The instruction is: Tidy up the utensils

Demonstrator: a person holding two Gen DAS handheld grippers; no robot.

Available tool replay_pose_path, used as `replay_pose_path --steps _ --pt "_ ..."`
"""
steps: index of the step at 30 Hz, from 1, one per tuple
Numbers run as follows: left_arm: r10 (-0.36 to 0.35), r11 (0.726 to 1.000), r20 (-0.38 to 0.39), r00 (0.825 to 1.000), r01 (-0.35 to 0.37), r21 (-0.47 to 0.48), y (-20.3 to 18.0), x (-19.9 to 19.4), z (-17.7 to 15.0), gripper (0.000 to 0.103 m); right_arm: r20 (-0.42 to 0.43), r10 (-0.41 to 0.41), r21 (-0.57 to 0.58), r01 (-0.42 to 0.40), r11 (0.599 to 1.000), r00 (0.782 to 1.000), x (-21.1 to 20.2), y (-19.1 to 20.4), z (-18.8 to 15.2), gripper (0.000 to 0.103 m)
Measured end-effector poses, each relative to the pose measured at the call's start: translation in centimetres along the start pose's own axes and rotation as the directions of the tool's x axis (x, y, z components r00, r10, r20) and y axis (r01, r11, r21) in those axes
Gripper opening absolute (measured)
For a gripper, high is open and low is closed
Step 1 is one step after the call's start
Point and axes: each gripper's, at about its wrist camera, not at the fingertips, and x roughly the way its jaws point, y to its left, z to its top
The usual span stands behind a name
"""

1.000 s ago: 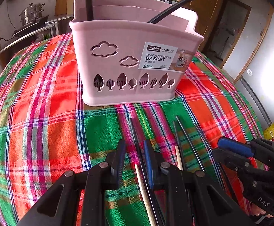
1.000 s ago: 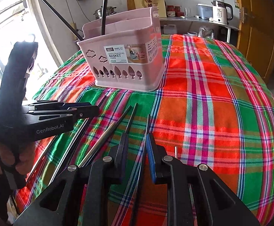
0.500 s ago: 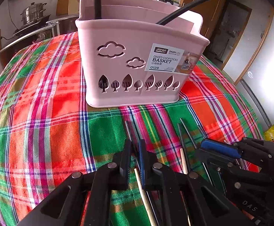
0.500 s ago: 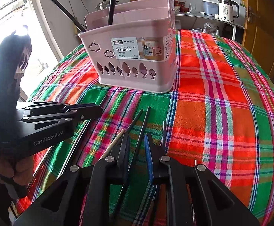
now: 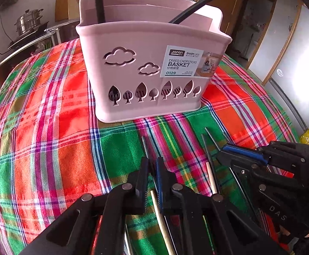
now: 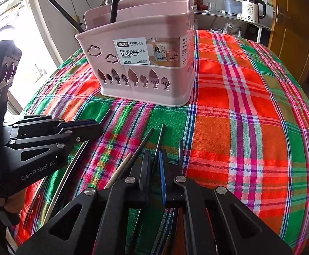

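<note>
Your plaid desk [image 6: 250, 106] lay open right of the basket [image 5: 150, 63]. Both claws tilted down: left claw [image 5: 152, 167] clenched a chopstick [image 5: 145, 146]; right claw [image 6: 154, 159], closing, pinched another [image 6: 159, 140].

A round table under a red, green and pink plaid cloth [image 6: 250, 110] carried it all. The pink chopsticks basket [image 6: 146, 74] stood at twelve o'clock; dark chopsticks [image 6: 160, 140] and a pale wooden one [image 6: 122, 165] lay loose at six.
</note>
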Motion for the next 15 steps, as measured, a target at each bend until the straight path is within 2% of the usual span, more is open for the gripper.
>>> replay_pose_path --steps 6,15 --pt "0.004 1.000 -0.011 1.000 -0.004 0.005 -0.1 0.1 0.3 0.006 -0.001 -0.005 -0.009 0.005 1.000 1.000 0.1 0.2 0.1 0.005" --pt "-0.072 0.996 0.032 0.997 0.073 -0.043 0.1 -1.7 0.6 0.005 0.048 0.026 0.001 -0.026 1.000 0.999 -1.7 0.0 0.6 0.004"
